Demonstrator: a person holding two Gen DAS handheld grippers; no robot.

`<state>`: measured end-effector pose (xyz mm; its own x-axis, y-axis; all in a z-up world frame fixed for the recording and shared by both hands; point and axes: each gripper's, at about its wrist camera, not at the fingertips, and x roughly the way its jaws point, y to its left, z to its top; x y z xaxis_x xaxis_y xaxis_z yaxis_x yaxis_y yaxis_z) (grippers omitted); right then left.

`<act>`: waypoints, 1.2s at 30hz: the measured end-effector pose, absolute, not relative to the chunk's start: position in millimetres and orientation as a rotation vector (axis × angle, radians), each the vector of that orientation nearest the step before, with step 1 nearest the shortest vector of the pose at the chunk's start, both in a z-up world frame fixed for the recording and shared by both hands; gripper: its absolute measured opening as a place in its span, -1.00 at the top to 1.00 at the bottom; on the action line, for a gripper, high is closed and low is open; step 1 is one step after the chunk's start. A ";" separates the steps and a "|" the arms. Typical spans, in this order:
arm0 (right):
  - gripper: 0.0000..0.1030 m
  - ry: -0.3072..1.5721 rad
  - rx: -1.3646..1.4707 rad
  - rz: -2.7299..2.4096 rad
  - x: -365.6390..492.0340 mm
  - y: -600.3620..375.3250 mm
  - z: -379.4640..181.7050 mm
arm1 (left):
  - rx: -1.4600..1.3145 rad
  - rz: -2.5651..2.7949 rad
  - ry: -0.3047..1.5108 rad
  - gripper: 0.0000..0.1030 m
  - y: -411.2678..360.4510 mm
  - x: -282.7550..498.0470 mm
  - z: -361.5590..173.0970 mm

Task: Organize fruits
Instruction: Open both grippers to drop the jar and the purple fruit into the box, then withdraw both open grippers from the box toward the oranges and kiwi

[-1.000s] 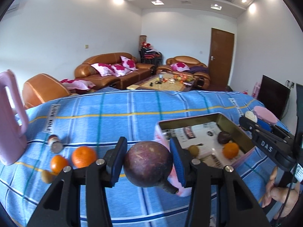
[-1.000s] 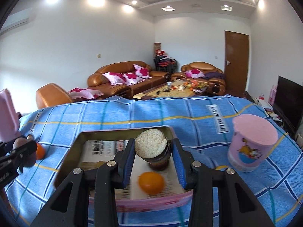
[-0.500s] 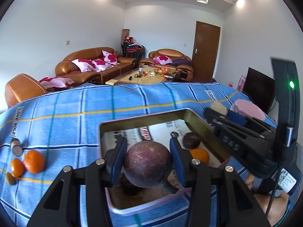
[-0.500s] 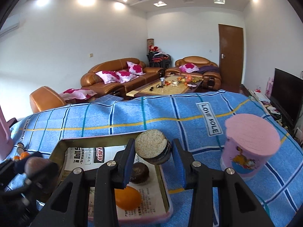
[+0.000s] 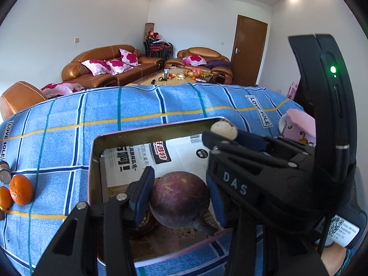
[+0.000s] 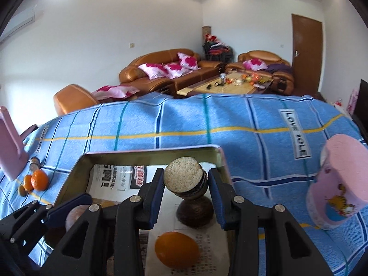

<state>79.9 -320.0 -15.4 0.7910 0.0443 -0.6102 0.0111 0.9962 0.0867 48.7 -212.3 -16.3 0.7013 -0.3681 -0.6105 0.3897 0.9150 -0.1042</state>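
- Both grippers are now hanging over the metal tray (image 5: pixel 92 161); one second ago the left one was still beside it, over the blue checked cloth (image 5: pixel 69 124), and the tray was at 2 o'clock from it.
- Left gripper (image 5: pixel 179 194) is clamping a round purple mangosteen (image 5: pixel 180 201) between its blue pads, and the fruit is sitting above the near end of the tray, stem pointing to 5 o'clock.
- Right gripper (image 6: pixel 184 184) is squeezing a halved dark fruit (image 6: pixel 184 179), its pale cut face turned toward the camera; its tongs are almost fully together on it.
- In the right wrist view, a whole dark fruit (image 6: pixel 195 214) is lying on the printed paper (image 6: pixel 110 179) in the tray just under the held piece, and an orange (image 6: pixel 176 249) is lying at 6 o'clock from it.
- Outside the tray, at 9 o'clock in the right wrist view, two small oranges (image 6: pixel 38 180) are resting on the cloth, touching each other.
- A pink cup (image 6: pixel 338 184) with a cartoon cat is standing at 3 o'clock from the tray, apart from it.
- At 8 o'clock in this view the left gripper is showing with its fruit.
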 end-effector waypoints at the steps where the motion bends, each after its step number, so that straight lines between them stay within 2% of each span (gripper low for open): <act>1: 0.21 0.665 0.092 0.032 80.7 -318.9 -16.4 | 0.034 -0.423 0.677 0.06 -212.6 49.2 -16.8; 9: 0.19 0.705 0.123 0.084 84.6 -316.9 -21.3 | 0.029 -0.425 0.715 0.06 -214.6 53.6 -21.5; 11: -0.05 0.700 0.136 0.098 84.1 -316.8 -21.2 | 0.031 -0.422 0.717 0.06 -215.4 55.3 -21.7; 14: -0.09 0.667 0.128 0.102 79.0 -314.3 -16.6 | 0.037 -0.423 0.692 0.10 -215.3 51.1 -18.7; 17: -0.09 0.620 0.115 0.067 71.3 -314.2 -11.0 | 0.058 -0.429 0.653 -0.06 -217.7 44.1 -14.8; 19: -0.09 0.577 0.127 0.044 64.8 -318.9 -5.6 | 0.069 -0.414 0.607 -0.54 -217.7 36.9 -9.7; 20: -0.09 0.554 0.137 0.032 60.9 -322.5 -2.2 | 0.073 -0.402 0.582 -0.64 -217.0 33.9 -7.0; 22: -0.09 0.507 0.154 -0.004 53.9 -329.0 2.9 | 0.084 -0.371 0.529 -0.96 -214.7 28.7 -0.6; 26: -0.10 0.432 0.181 -0.046 44.8 -338.0 9.0 | 0.110 -0.315 0.461 -1.00 -207.1 22.1 9.4; 36: -0.10 0.360 0.150 -0.120 23.3 -339.5 13.0 | 0.066 -0.273 0.434 -1.00 -183.3 15.3 5.5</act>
